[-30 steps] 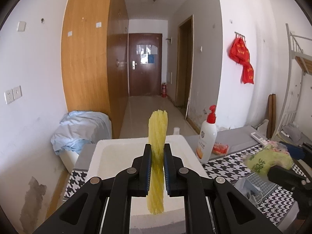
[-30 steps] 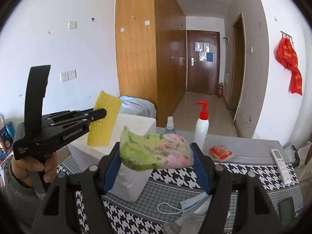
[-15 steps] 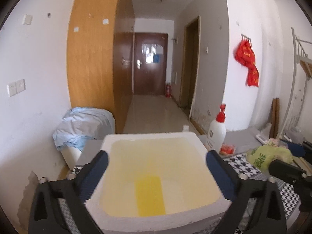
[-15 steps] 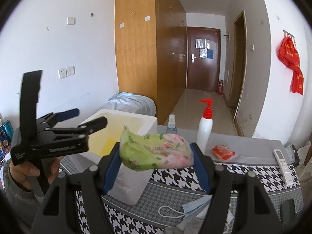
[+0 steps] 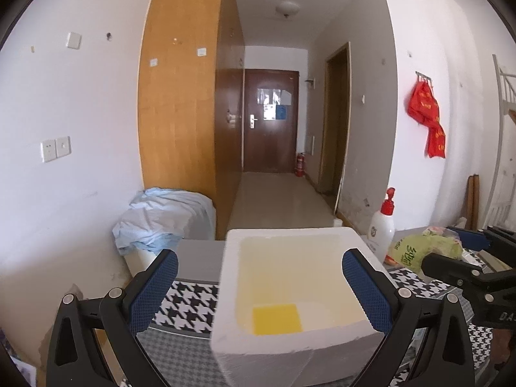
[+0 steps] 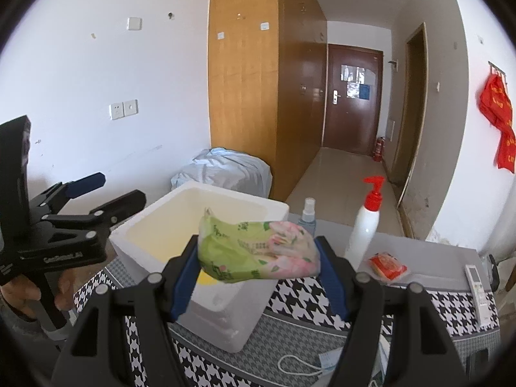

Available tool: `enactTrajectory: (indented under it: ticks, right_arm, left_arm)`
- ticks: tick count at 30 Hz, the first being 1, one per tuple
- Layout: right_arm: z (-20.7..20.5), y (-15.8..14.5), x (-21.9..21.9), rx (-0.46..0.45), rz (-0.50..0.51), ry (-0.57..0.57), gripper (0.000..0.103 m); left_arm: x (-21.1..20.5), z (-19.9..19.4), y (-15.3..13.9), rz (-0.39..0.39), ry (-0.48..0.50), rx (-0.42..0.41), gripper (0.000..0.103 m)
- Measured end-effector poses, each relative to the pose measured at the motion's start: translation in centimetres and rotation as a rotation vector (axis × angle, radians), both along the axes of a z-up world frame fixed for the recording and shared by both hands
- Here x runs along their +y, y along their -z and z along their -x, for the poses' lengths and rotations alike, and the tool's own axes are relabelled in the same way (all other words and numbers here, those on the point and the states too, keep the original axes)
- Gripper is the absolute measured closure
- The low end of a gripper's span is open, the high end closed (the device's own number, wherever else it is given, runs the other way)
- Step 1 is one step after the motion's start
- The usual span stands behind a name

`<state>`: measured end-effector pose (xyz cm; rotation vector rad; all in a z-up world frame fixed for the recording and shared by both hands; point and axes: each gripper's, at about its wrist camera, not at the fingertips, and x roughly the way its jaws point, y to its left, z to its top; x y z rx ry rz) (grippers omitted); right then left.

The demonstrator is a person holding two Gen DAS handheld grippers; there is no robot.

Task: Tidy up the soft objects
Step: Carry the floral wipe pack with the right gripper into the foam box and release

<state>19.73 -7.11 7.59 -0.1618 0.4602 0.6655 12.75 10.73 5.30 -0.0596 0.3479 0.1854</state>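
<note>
Yellow flat sponge (image 5: pixel 277 318) lies inside the white foam box (image 5: pixel 292 343) on the desk (image 6: pixel 309 290); left gripper (image 5: pixel 258 293) jaws spread wide, empty. Right gripper (image 6: pixel 258 266) jaws clamp a green floral tissue pack (image 6: pixel 254 253).

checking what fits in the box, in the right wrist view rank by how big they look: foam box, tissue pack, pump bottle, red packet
1. foam box
2. tissue pack, though it sits nearest the camera, so this is unsure
3. pump bottle
4. red packet

wrist views, facing hallway, sharing foam box (image 5: pixel 292 351)
</note>
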Motion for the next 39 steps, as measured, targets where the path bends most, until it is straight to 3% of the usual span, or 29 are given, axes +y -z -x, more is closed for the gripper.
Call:
enactTrajectory:
  ticks: [23, 39]
  right_arm:
    - [-0.8, 0.0, 5.2, 0.016, 0.031, -0.075, 0.031]
    - [-3.1, 1.3, 7.5, 0.082, 0.05, -0.089, 0.031]
  left_arm:
    - [3.0, 3.7, 0.8, -0.007, -0.096, -0.009, 0.001]
    - [3.9, 5.1, 1.6, 0.002, -0.122, 0.008, 0.001]
